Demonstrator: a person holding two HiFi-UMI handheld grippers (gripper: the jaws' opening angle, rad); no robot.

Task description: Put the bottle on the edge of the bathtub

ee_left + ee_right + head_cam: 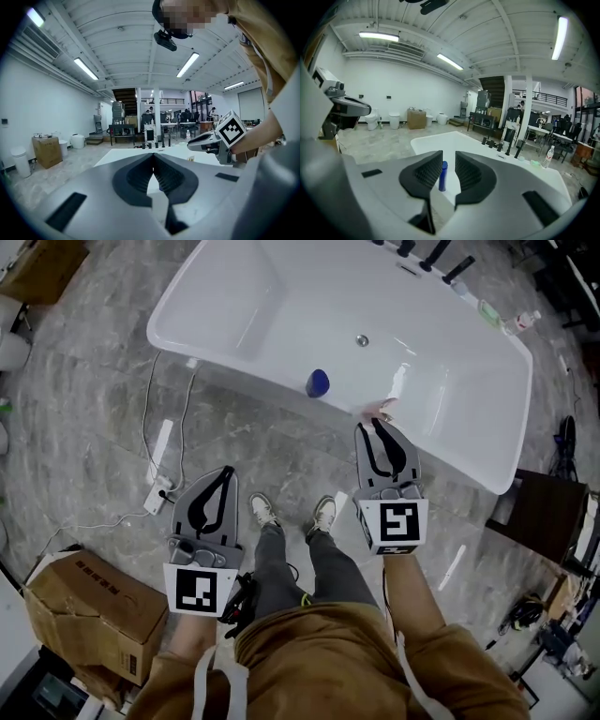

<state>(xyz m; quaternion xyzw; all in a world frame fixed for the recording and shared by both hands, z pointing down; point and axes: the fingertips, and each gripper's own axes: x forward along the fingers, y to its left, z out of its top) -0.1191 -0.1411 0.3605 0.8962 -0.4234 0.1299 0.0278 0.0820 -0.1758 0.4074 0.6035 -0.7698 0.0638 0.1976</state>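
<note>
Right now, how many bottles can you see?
2: a blue bottle on the bathtub's near edge, a clear bottle by its far right corner. More may be hidden.

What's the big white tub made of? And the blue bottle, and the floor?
The bathtub looks like glossy acrylic or enamel: it is smooth and white with bright light reflections, but the look doesn't show which. The blue bottle on its near rim seems to be plastic, with an even, solid colour and a slight sheen. The floor looks like polished grey marble or marble-look tile, with pale veins.
</note>
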